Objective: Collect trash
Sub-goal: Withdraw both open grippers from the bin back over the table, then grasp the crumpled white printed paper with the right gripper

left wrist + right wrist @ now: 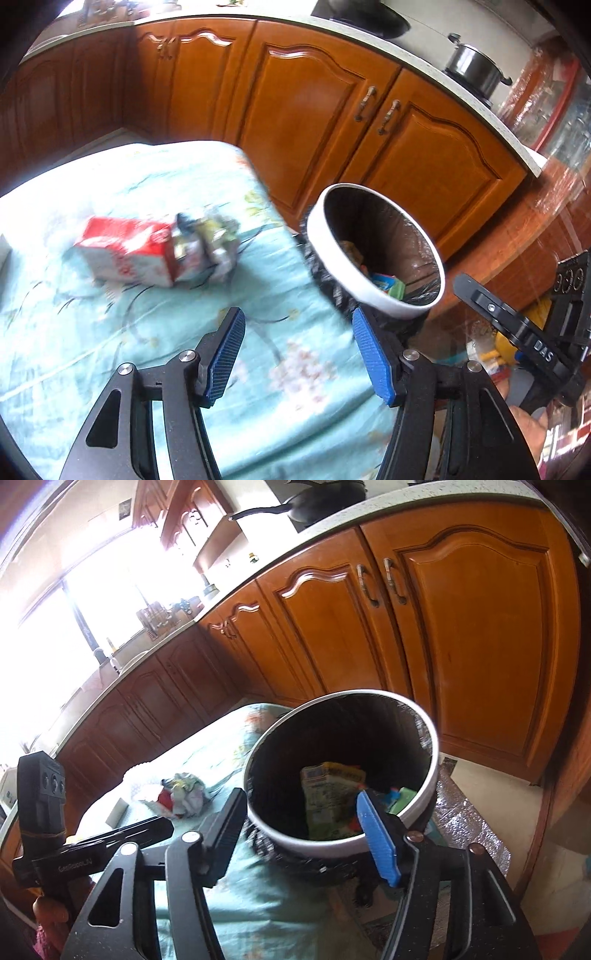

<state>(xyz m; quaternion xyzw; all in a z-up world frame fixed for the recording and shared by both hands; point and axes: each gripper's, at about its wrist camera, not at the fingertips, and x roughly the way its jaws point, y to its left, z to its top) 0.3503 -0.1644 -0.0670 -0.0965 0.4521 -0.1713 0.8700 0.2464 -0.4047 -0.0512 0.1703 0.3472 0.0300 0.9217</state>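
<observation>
Nearest, the left gripper point(299, 354) hangs over a pale floral tablecloth point(110, 350), its blue pads spread apart with nothing between them. The right gripper point(301, 834) is likewise spread and empty, poised at the near rim of the white trash bin point(430, 775). The bin stands just off the table's right edge, lined with a black bag and holding a green-printed carton point(328, 794) and other scraps. Farther left on the cloth lie a red-and-white carton point(125, 251) and, touching it, a crumpled wrapper point(210, 240). Beyond stand orange wooden cabinets point(314, 110).
</observation>
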